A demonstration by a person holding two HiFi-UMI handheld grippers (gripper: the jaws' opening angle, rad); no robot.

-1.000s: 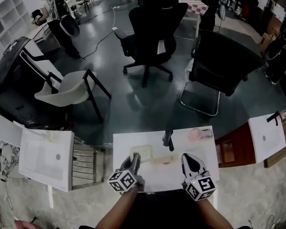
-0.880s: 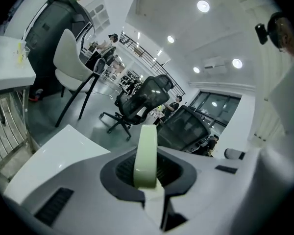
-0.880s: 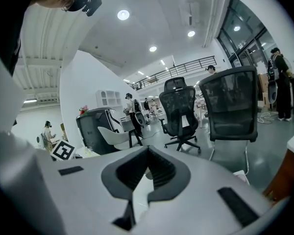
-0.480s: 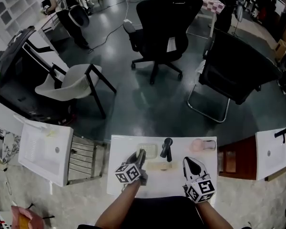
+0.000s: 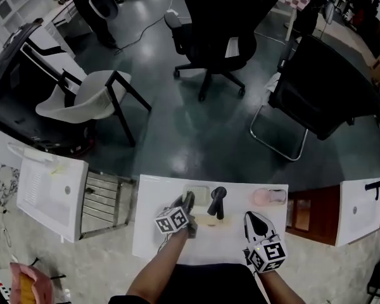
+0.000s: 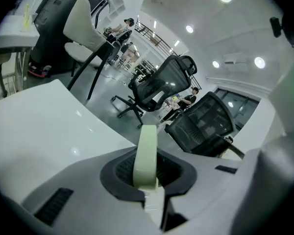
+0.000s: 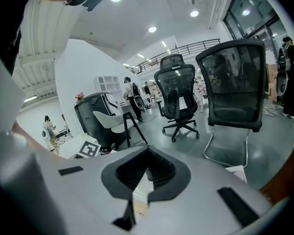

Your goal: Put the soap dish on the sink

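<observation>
In the head view the left gripper (image 5: 188, 201) carries the soap dish (image 5: 198, 196) at its tips above the white sink (image 5: 151, 233), with the black faucet (image 5: 216, 202) just to its right. The left gripper view shows its jaws clamped on the pale green dish's edge. In the right gripper view the right gripper (image 7: 146, 173) has its jaws together, with nothing between them.

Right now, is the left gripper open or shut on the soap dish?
Shut on it: fingers of the left gripper pinch the edge of the pale green plastic soap dish.

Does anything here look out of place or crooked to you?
The pale green soap dish stands on edge, pinched between the left gripper's jaws over the white sink, not lying flat. Nothing looks spilled or broken.
</observation>
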